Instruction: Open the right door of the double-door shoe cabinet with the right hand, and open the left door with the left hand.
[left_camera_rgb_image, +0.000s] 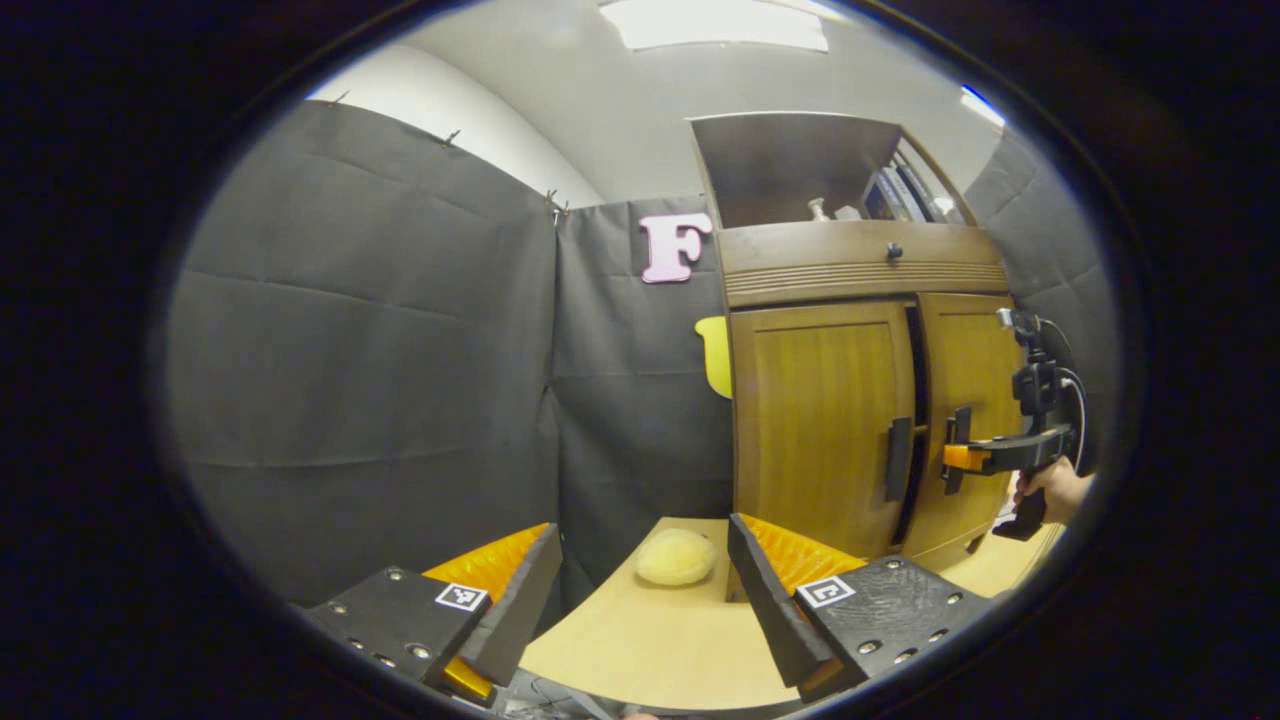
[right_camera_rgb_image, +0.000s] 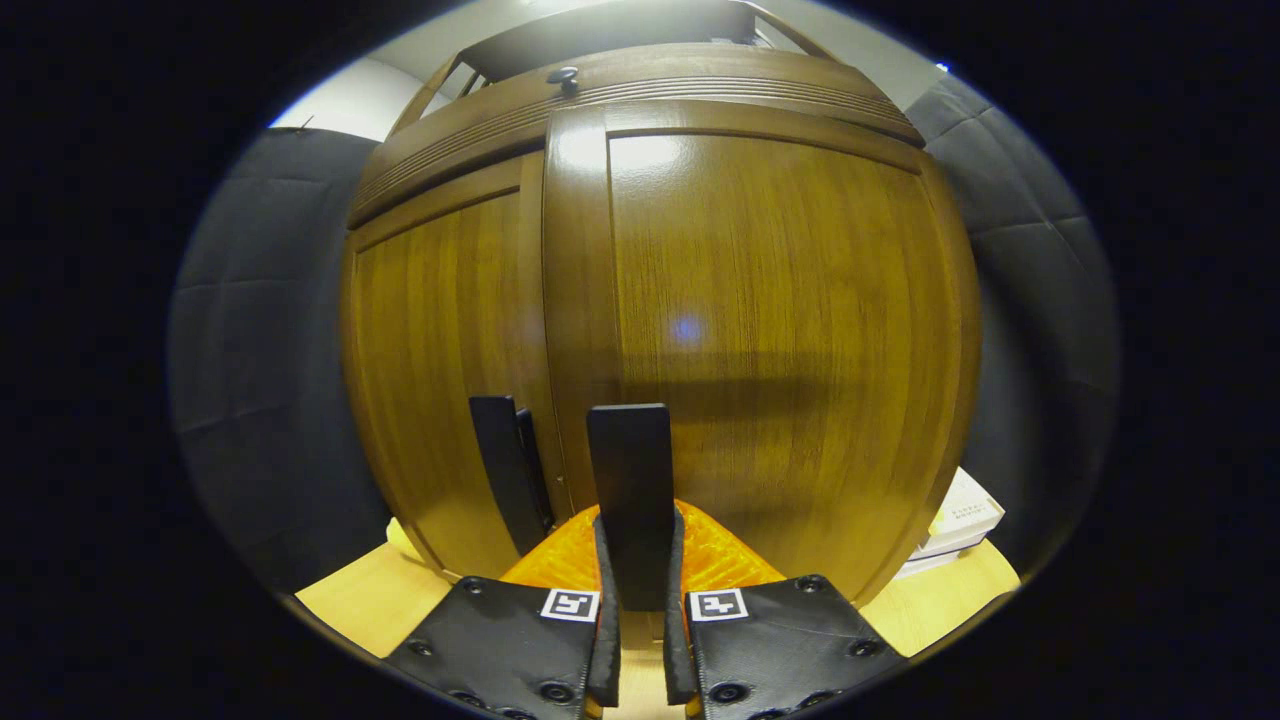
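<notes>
I am working two tongs at a brown wooden shoe cabinet with two doors (left_camera_rgb_image: 860, 400), which stands on a light wooden table (left_camera_rgb_image: 650, 640).

My right tongs (right_camera_rgb_image: 636, 590) are pinched narrow on the flat black handle of the right door (right_camera_rgb_image: 630, 480). Both fingers press on its sides. The handle stands straight up, so its long side runs up and down, and my fingers hold it from left and right. In the left gripper view I see these same tongs far off at the right door (left_camera_rgb_image: 965, 420), with a hand (left_camera_rgb_image: 1050, 490) holding them. The right door looks a little bit ajar there, with a dark gap between the two doors.

My left tongs (left_camera_rgb_image: 640, 580) are spread wide and hold nothing. They hang over the table, well away from the cabinet. The left door (left_camera_rgb_image: 820, 420) lies ahead and to the right of them. Its black handle (left_camera_rgb_image: 897, 458) also stands straight up, near the inner edge of the door.

A soft round yellow thing (left_camera_rgb_image: 676, 556) lies on the table between my left tongs and the cabinet.

I think the right door comes first, because my right tongs already have its handle. To open it I must pull back toward me and swing out to the right. The left tongs must then travel forward and to the right to reach their handle.
</notes>
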